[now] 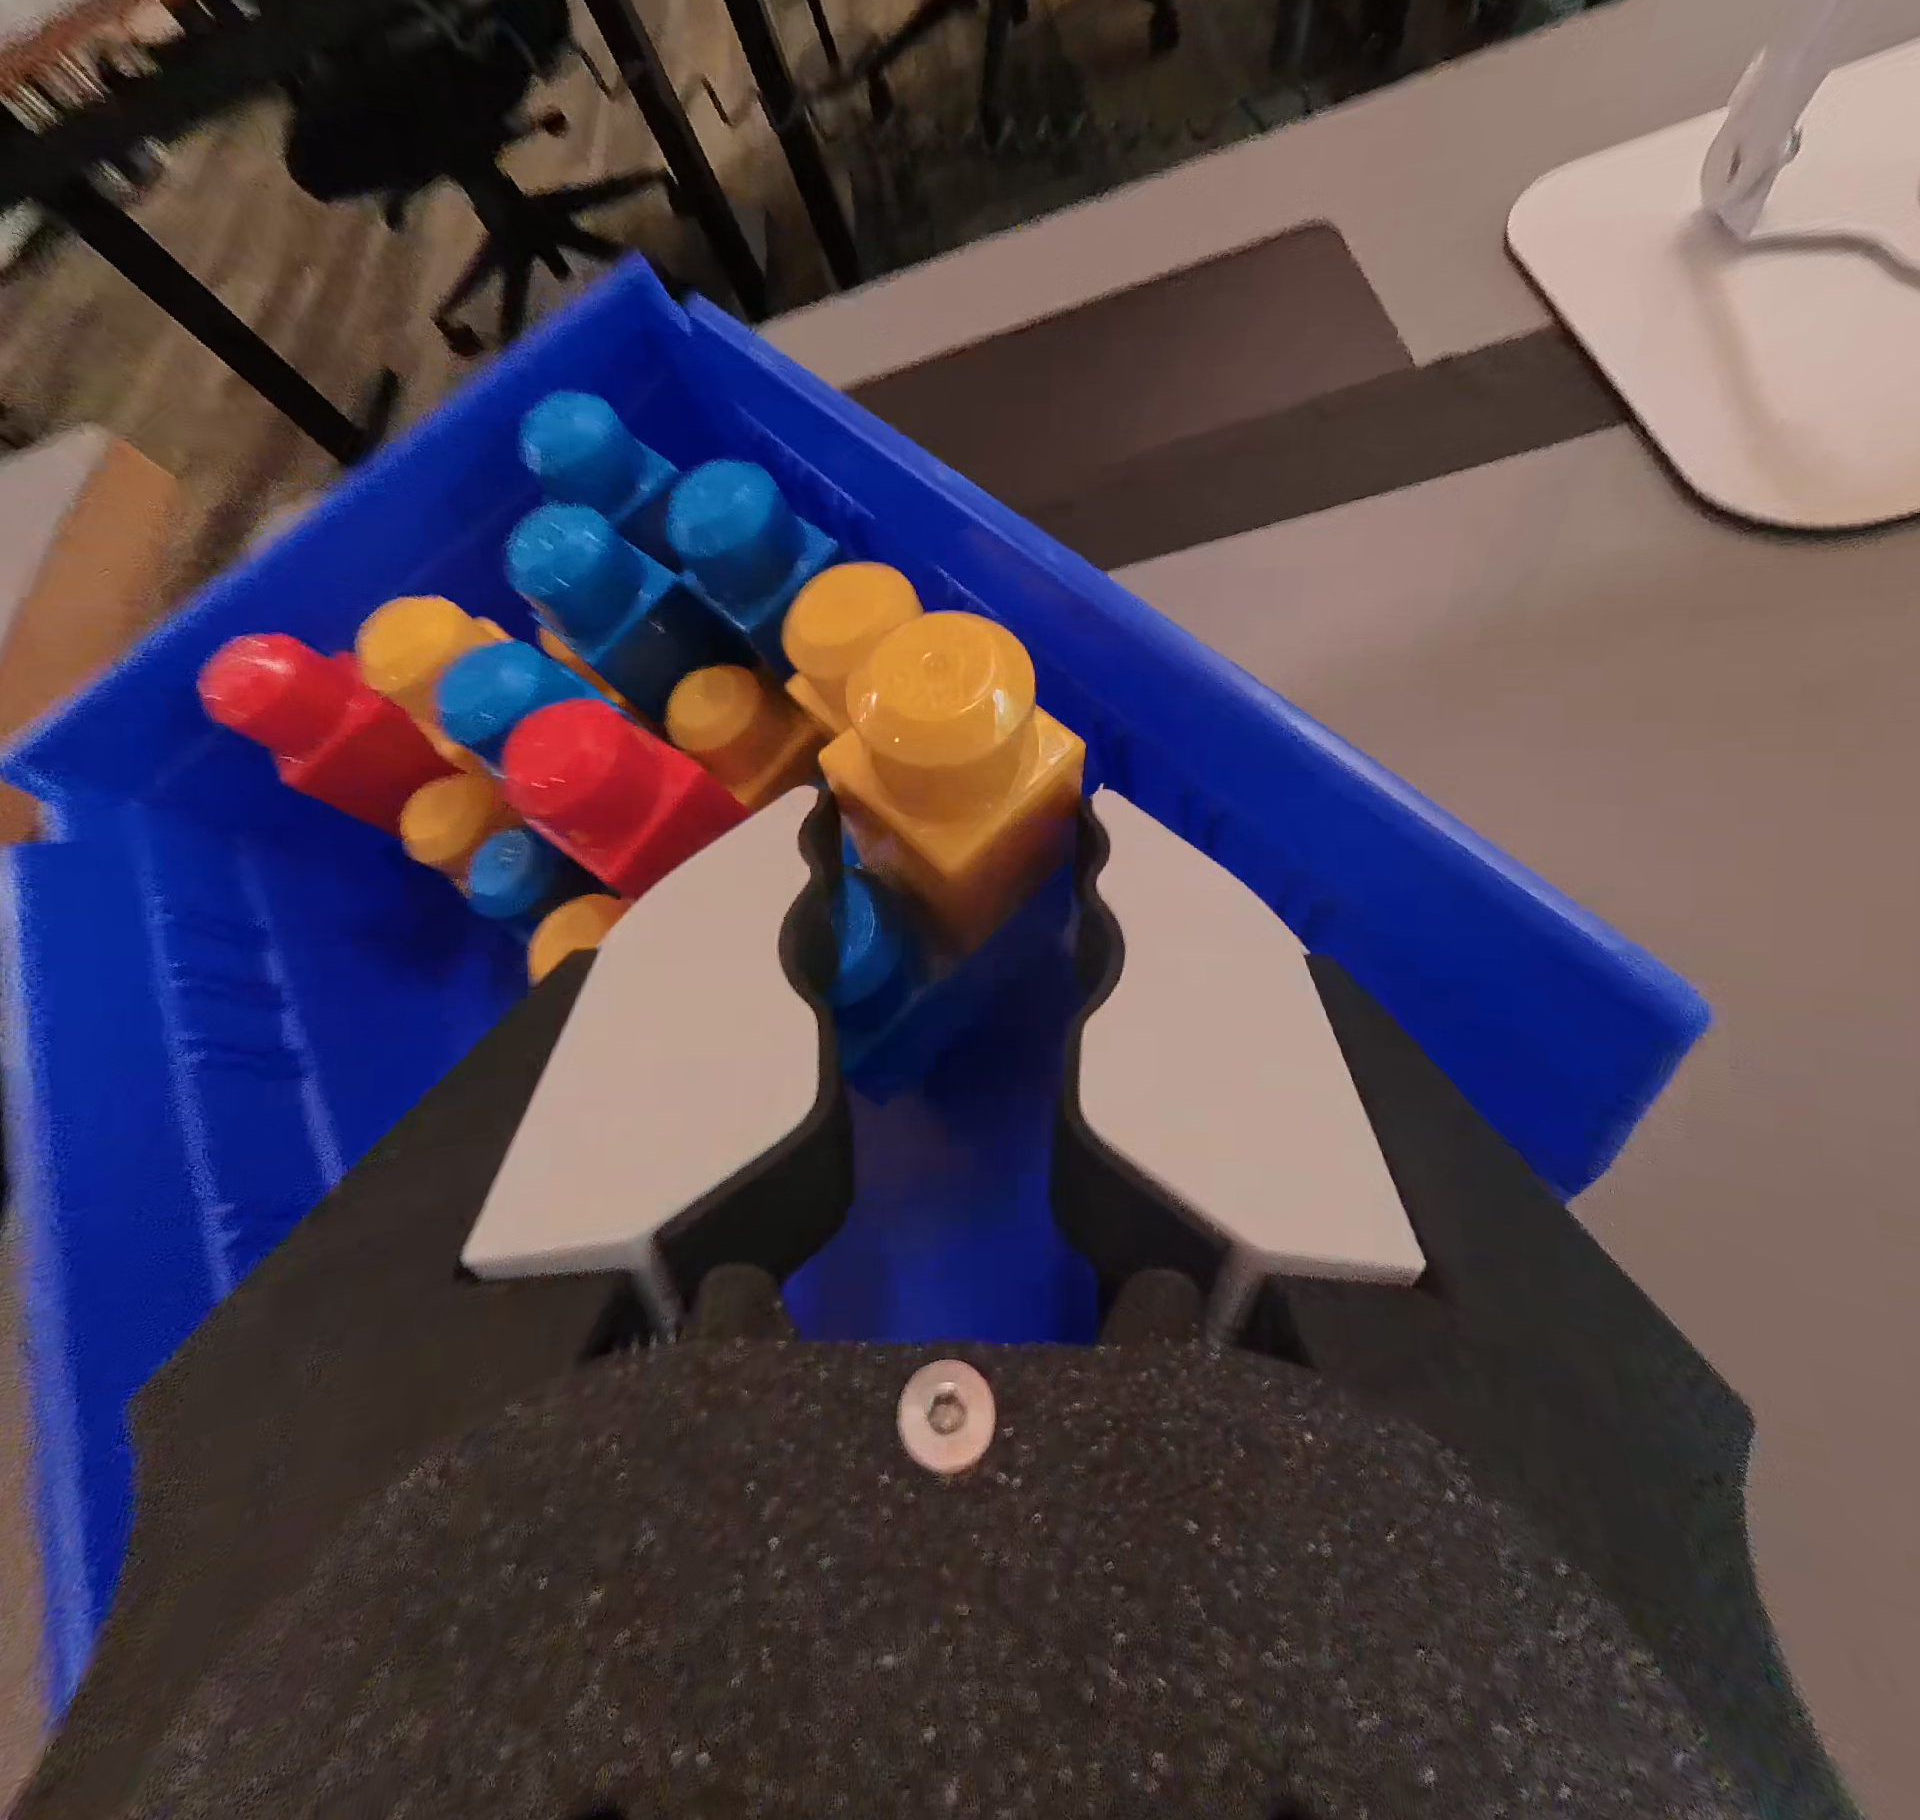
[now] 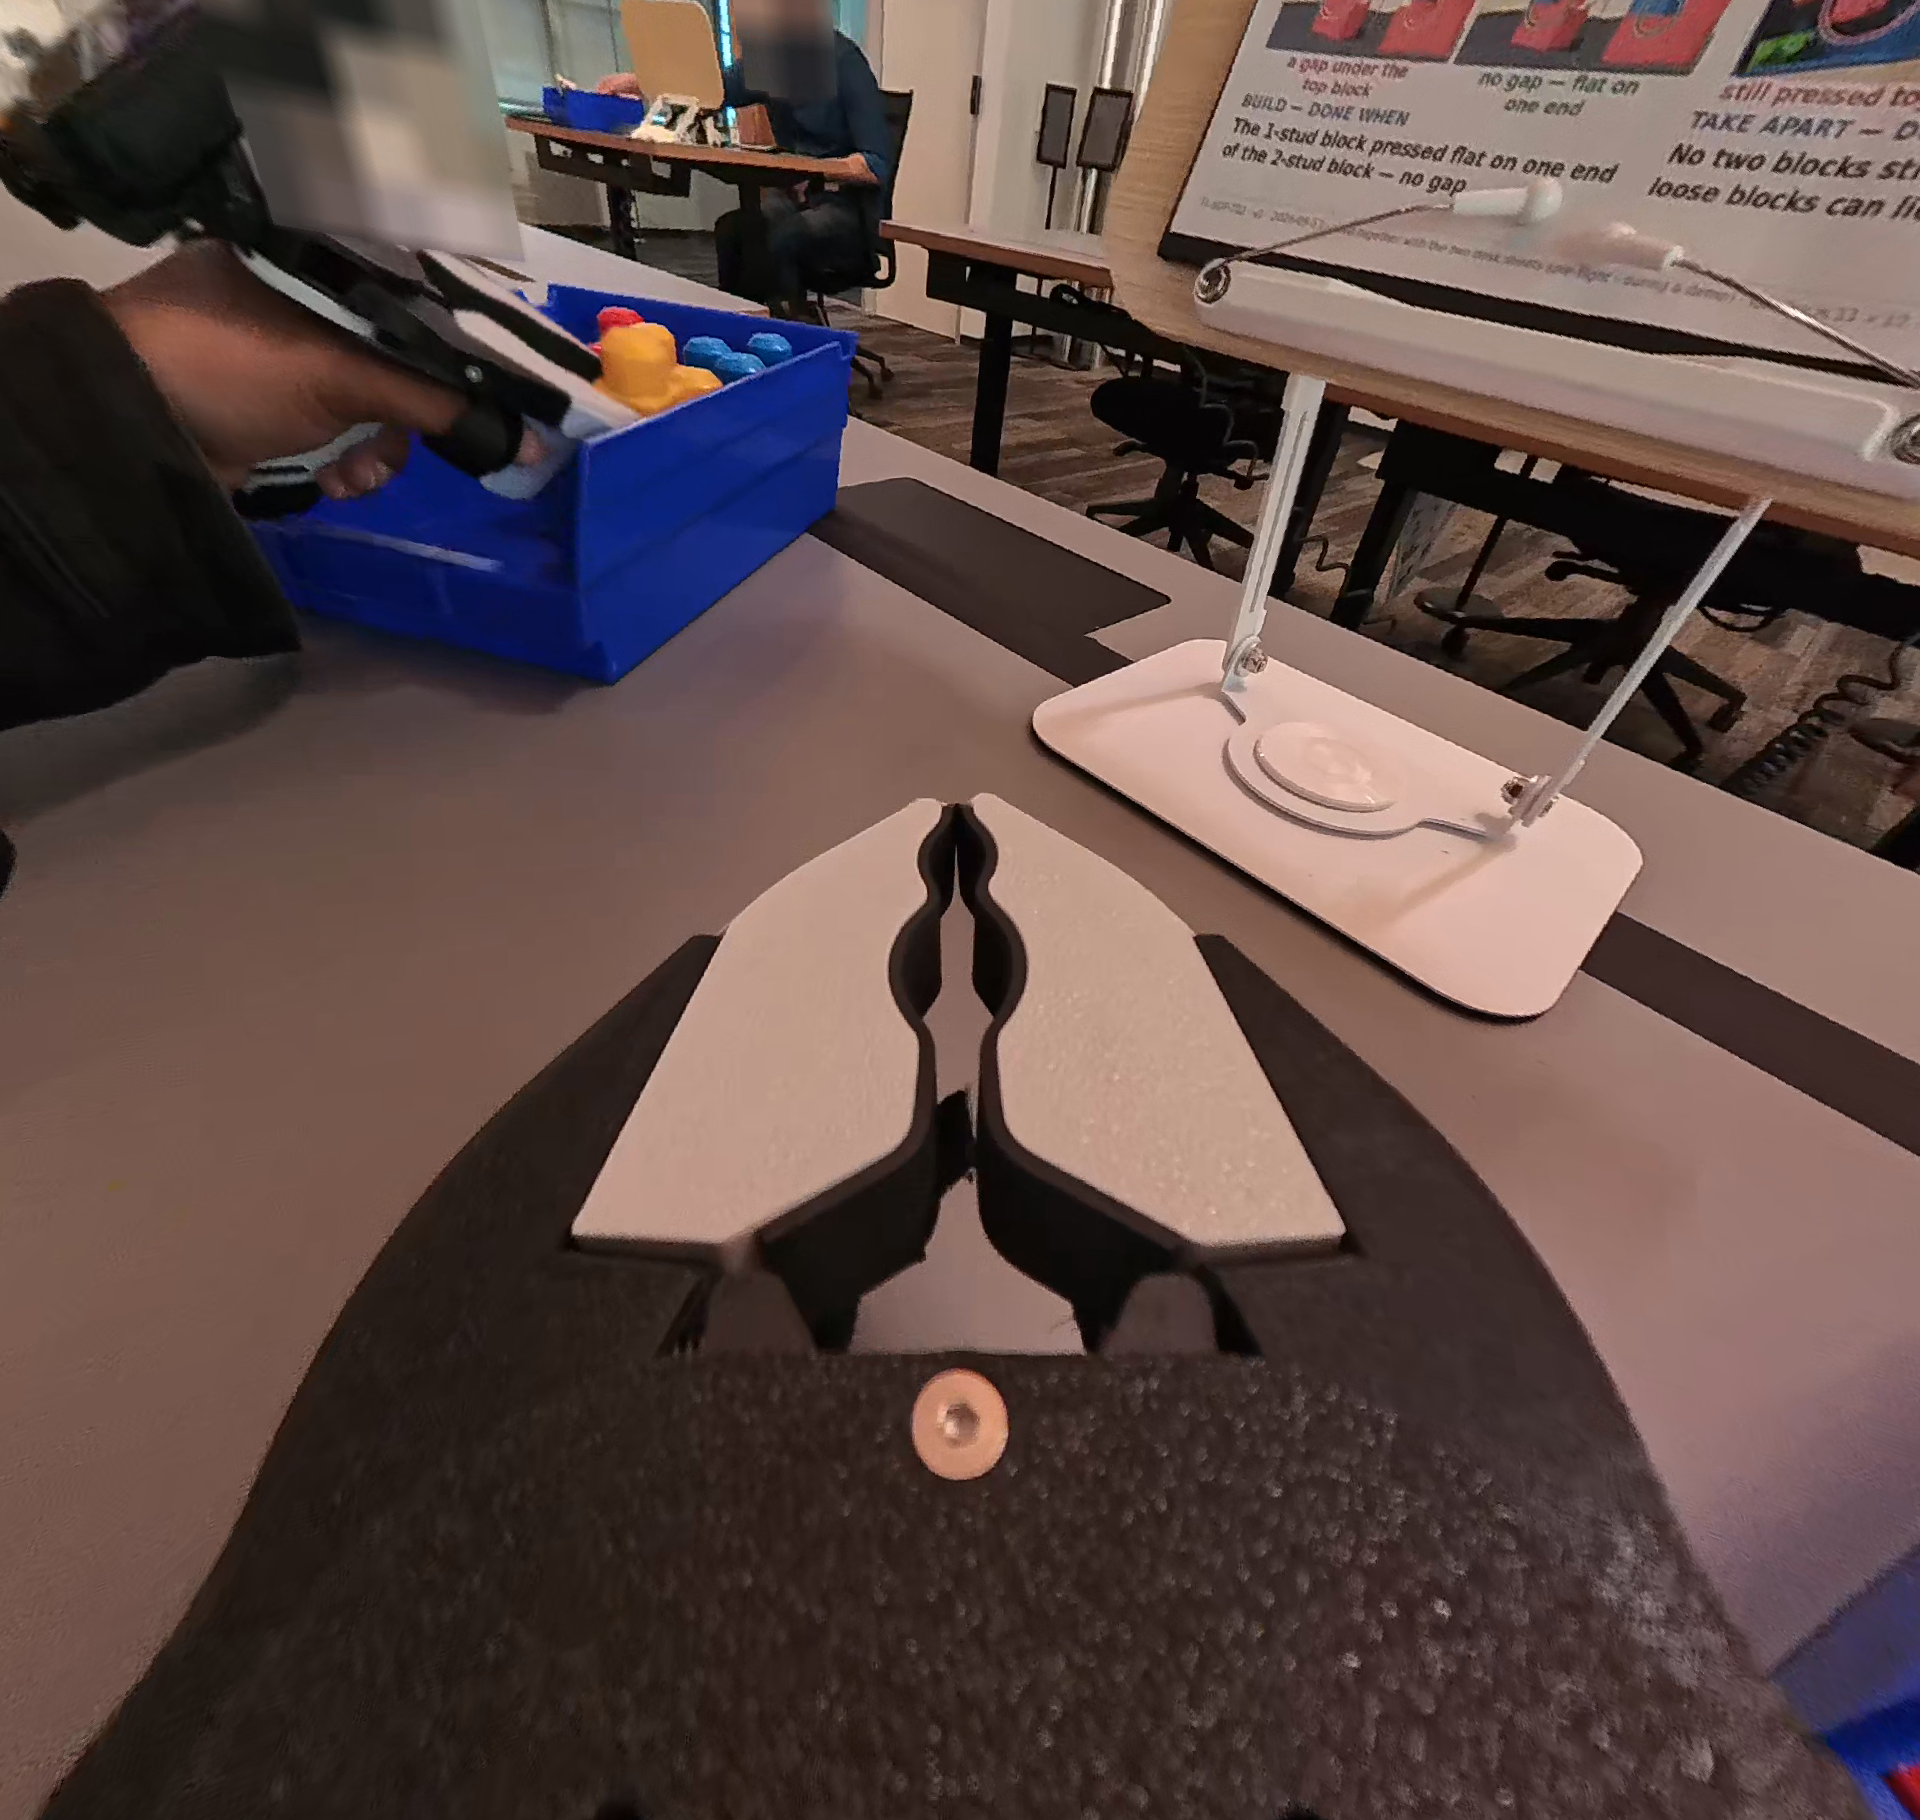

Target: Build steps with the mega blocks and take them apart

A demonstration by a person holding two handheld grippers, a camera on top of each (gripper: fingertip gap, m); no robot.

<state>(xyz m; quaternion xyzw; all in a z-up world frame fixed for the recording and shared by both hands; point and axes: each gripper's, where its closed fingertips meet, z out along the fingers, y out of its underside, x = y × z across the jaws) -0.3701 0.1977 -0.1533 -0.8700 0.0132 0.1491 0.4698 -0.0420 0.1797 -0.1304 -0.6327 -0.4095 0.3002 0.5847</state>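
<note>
- Blue plastic makes up the bin point(image 1: 1299, 783) on the left side of the grey bench point(image 2: 520, 887), and it holds a heap of mega blocks point(image 1: 582, 700) in red, yellow and blue.
- Inside the bin, the left tongs point(image 1: 951, 835) are clamped on a yellow block point(image 1: 956, 794) with one stud on top. The block sits near the right wall of the bin, a bit higher than the heap.
- Just under that yellow block lies a blue block point(image 1: 873, 949), close between the two fingers.
- From the right wrist view, a hand point(image 2: 270, 388) holds the left tongs over the bin.
- In the middle, the right tongs point(image 2: 956, 820) hover over bare bench with their tips together and nothing between them.
- Off to the right stands a white stand point(image 2: 1351, 835) holding up a picture card point(image 2: 1558, 87). No steps are built on the bench yet.
- What could go wrong: the tongs seem to pinch the yellow block low down, so it could tip or slip out on the way up.
- The block is close to the bin wall, so it could bump the wall and get knocked loose.
- The blue block underneath might be stuck on or get dragged along, and then fall back into the heap.
</note>
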